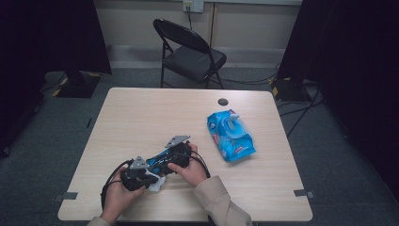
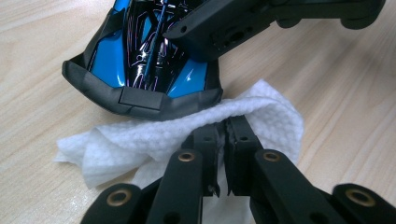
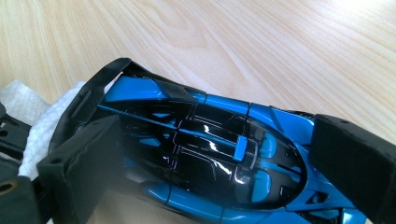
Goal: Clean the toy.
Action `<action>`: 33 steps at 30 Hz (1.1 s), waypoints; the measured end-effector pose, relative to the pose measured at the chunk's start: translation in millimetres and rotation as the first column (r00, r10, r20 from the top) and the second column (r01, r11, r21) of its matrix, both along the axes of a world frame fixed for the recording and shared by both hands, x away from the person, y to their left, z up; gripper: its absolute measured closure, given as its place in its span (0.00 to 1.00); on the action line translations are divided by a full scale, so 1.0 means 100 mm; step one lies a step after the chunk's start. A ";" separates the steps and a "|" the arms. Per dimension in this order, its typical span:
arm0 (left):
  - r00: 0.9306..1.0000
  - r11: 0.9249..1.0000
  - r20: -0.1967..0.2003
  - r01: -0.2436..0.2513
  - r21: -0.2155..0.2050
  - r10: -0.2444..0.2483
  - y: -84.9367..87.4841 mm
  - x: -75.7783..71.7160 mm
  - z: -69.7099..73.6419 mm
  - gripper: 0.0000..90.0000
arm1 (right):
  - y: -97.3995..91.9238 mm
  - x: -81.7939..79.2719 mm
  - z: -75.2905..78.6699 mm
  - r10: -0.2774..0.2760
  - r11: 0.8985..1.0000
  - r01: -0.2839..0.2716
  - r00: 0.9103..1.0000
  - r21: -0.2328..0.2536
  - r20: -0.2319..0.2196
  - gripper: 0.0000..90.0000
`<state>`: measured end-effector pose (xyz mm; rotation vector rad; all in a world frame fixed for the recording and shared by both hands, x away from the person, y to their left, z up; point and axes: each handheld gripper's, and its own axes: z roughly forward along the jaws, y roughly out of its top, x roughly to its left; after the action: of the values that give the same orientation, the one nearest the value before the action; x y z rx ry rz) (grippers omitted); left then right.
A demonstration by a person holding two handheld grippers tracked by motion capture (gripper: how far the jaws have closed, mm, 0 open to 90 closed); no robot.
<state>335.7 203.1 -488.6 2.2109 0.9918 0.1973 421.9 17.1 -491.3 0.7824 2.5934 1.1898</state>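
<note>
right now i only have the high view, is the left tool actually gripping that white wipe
Observer: Yes. In the left gripper view the left tool is shut on the white wipe.
Operator: where's the wipe against the car
Observer: It is tucked under the black rear edge of the blue toy car.
Operator: and the right tool
Observer: In the right gripper view the right tool straddles the car's body, one jaw on each side.
</note>
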 end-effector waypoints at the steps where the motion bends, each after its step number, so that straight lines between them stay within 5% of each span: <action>1: 1.000 1.000 0.000 0.000 0.000 0.000 0.00 0.00 0.00 0.94 | 0.00 0.00 0.00 0.000 1.000 0.000 1.000 0.000 0.000 0.03; 10: 1.000 1.000 -0.008 0.008 -0.011 -0.008 -0.01 -0.01 0.00 0.95 | 0.00 0.00 0.00 0.001 1.000 -0.001 1.000 0.000 -0.002 0.03; 23: 0.996 0.995 -0.004 0.084 -0.050 -0.084 -0.17 -0.05 0.06 0.95 | 0.00 0.00 -0.01 0.000 1.000 0.000 1.000 0.007 0.004 0.03; 33: 0.999 0.991 0.029 0.030 -0.132 -0.026 0.14 -0.02 0.31 0.95 | 0.00 -0.01 -0.01 -0.002 1.000 0.002 1.000 0.011 0.002 0.03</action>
<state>333.8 217.1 -457.4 2.0946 0.9313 0.1446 421.3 17.2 -492.1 0.7851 2.5863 1.2050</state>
